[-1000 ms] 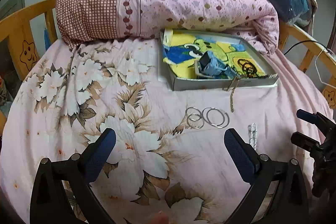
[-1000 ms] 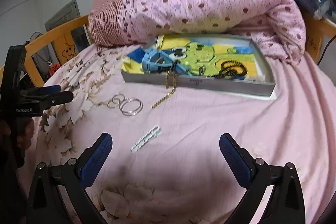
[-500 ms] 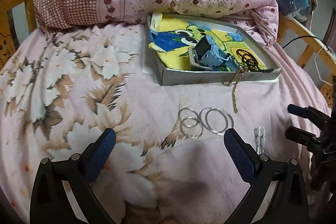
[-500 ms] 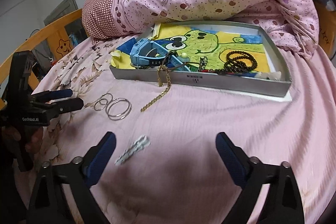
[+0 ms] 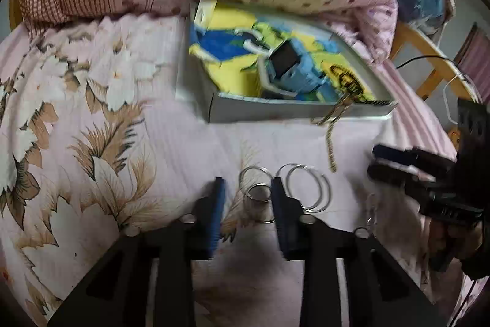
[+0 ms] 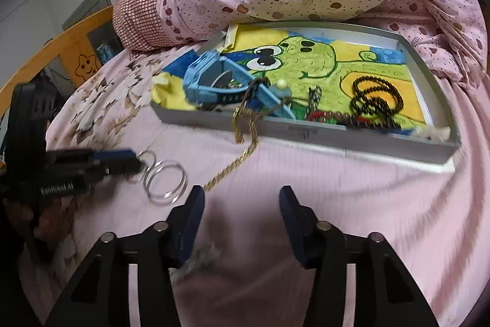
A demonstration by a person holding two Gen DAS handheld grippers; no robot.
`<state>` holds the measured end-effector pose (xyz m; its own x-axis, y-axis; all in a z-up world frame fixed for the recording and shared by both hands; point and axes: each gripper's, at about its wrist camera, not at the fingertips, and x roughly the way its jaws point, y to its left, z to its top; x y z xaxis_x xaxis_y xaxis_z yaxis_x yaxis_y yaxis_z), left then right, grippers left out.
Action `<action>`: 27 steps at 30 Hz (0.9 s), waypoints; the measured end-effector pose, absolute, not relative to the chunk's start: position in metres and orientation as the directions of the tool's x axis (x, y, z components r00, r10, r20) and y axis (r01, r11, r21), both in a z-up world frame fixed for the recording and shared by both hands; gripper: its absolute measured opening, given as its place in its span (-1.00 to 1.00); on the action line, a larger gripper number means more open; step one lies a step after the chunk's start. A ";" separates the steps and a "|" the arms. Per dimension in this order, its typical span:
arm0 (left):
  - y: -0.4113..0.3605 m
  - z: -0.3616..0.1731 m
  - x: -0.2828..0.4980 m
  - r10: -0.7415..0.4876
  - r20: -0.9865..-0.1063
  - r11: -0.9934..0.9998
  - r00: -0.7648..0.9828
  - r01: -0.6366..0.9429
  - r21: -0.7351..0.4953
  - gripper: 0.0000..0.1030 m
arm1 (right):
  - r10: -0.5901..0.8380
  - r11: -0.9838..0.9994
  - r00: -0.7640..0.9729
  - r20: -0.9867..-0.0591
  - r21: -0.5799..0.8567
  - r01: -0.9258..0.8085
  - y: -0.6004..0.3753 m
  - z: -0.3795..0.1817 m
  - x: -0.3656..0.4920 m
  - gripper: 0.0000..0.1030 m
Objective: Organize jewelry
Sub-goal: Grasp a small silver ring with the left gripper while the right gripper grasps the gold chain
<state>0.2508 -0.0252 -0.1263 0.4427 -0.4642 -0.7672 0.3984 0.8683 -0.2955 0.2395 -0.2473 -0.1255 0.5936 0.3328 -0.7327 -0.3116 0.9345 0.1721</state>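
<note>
Left wrist view puts our left hand-held gripper [image 5: 246, 189], part-open and holding nothing, astride the small silver rings [image 5: 256, 192] lying flat on the bed [image 5: 92, 112], nearer than our empty, part-open right hand-held gripper [image 6: 242, 198].

Blurred small silver rings [image 5: 256, 194] seem partly hidden behind the left gripper [image 5: 247, 184].

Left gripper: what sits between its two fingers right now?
In the left wrist view, the small silver rings lie on the bedsheet between the fingers of the left gripper; the large rings lie just outside.
</note>
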 end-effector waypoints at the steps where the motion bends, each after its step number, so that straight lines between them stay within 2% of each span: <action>1: -0.026 -0.127 0.253 -0.454 -0.778 0.873 0.435 0.393 -0.290 -0.63 | 0.332 0.935 0.594 -0.733 0.174 -0.309 -0.247 -0.125 0.246 -0.16; 5: -0.033 -0.125 0.258 -0.422 -0.807 0.879 0.413 0.406 -0.251 -0.64 | 0.326 0.938 0.592 -0.737 0.174 -0.299 -0.246 -0.126 0.267 -0.34; 7: -0.037 -0.125 0.260 -0.406 -0.814 0.881 0.415 0.413 -0.229 -0.67 | 0.325 0.938 0.588 -0.741 0.173 -0.302 -0.244 -0.128 0.277 -0.35; 12: -0.043 -0.131 0.265 -0.387 -0.814 0.888 0.433 0.412 -0.203 -0.91 | 0.327 0.936 0.559 -0.762 0.180 -0.303 -0.240 -0.137 0.299 -0.63; 15: -0.046 -0.133 0.266 -0.384 -0.813 0.888 0.438 0.418 -0.195 -0.94 | 0.317 0.939 0.559 -0.766 0.172 -0.297 -0.241 -0.140 0.298 -0.84; 27: -0.038 -0.117 0.255 -0.404 -0.765 0.899 0.502 0.373 -0.230 -0.99 | 0.348 0.930 0.616 -0.706 0.177 -0.323 -0.241 -0.122 0.264 -0.89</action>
<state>0.2549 -0.0382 -0.1171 0.5022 -0.4038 -0.7647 0.3727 0.8990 -0.2299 0.2638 -0.2408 -0.1221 0.6165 0.3482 -0.7062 -0.3228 0.9298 0.1767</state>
